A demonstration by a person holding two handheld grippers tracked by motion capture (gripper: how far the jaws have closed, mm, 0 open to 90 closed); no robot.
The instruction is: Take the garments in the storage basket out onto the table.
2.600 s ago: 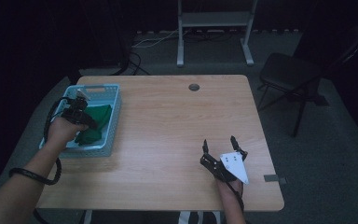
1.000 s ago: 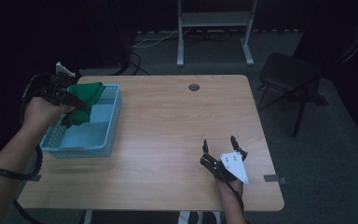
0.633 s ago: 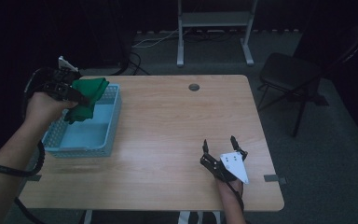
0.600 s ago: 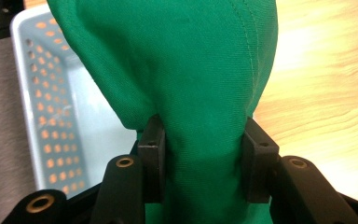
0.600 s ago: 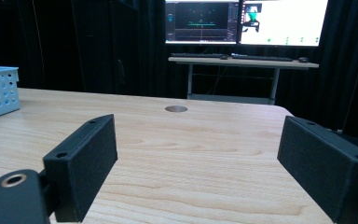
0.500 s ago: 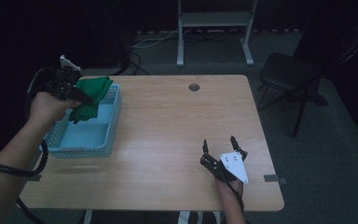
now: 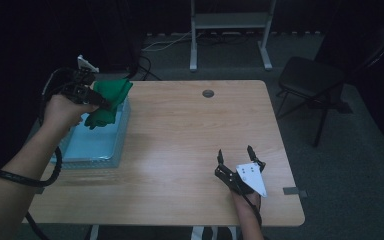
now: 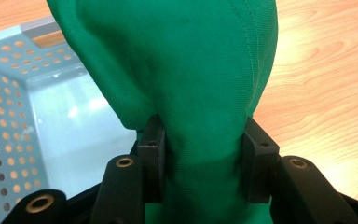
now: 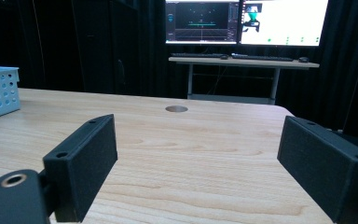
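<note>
A green cloth hangs above the far end of the light blue perforated basket at the table's left side. My left gripper is shut on it, and in the left gripper view the green cloth bulges out between the two black pads, with the basket below it. My right gripper rests near the table's front right edge, open with nothing between its fingers.
The wooden table has a round grommet hole at its far middle. A dark chair stands beyond the right edge. A desk with lit monitors stands behind the table.
My left gripper has lifted the green cloth out of the basket and carried it up toward the basket's far end. The right gripper has stayed still.
</note>
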